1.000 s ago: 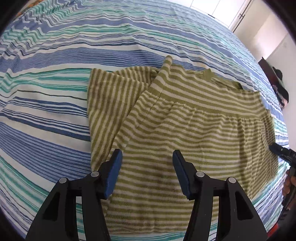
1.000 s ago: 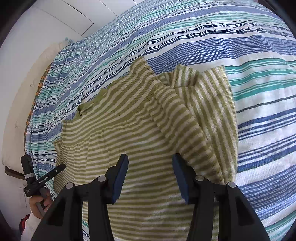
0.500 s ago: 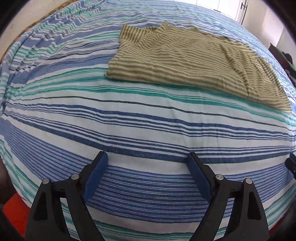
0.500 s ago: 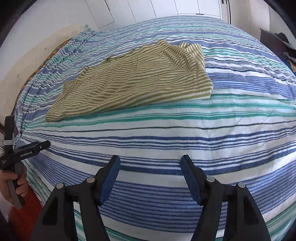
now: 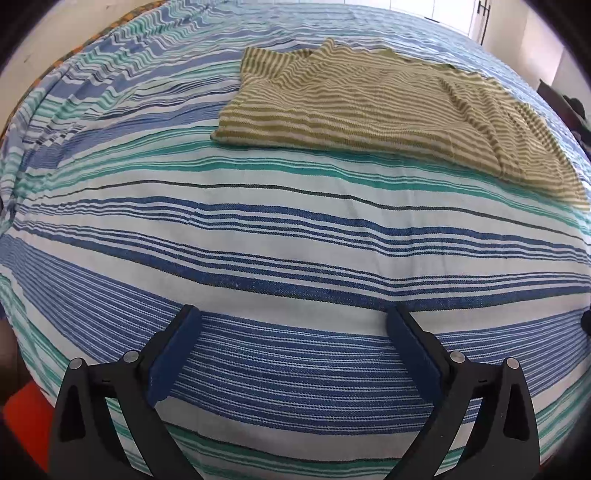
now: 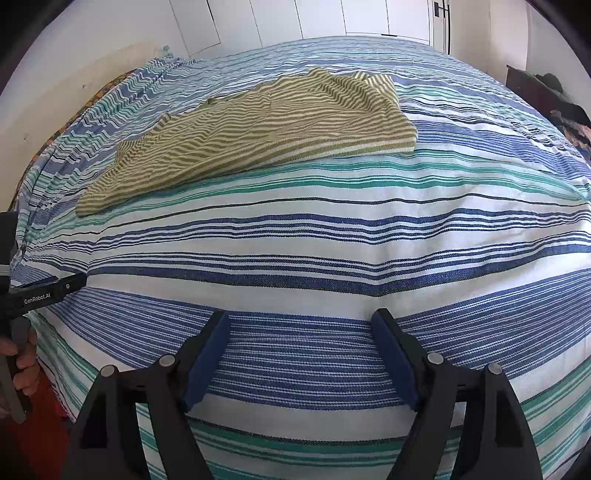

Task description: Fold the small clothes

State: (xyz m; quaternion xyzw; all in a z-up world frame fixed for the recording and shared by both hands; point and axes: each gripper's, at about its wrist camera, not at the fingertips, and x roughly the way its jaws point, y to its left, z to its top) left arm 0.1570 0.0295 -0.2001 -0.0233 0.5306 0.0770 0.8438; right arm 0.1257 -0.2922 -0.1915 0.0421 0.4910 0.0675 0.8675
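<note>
Item: olive-and-cream striped knit garment (image 5: pixel 388 110), lying folded on the blue, teal and white striped bedspread (image 5: pixel 295 236). I hold the left gripper (image 5: pixel 293 345) and right gripper (image 6: pixel 301 349) wide apart, empty, well short of it. I judge folding nearly done; perhaps one fold remains.

Bare bedspread (image 5: pixel 295 229) before folded garment (image 5: pixel 369 110)

A bed spread with a bedcover (image 6: pixel 332 229) striped in blue, teal and white fills nearly the whole scene. At the far side stand white cupboard doors (image 6: pixel 303 18), brightly daylit. A pale wall (image 6: pixel 55 74) rises on the left; dark furniture (image 6: pixel 517 77) heaped with clothing sits far right.
</note>
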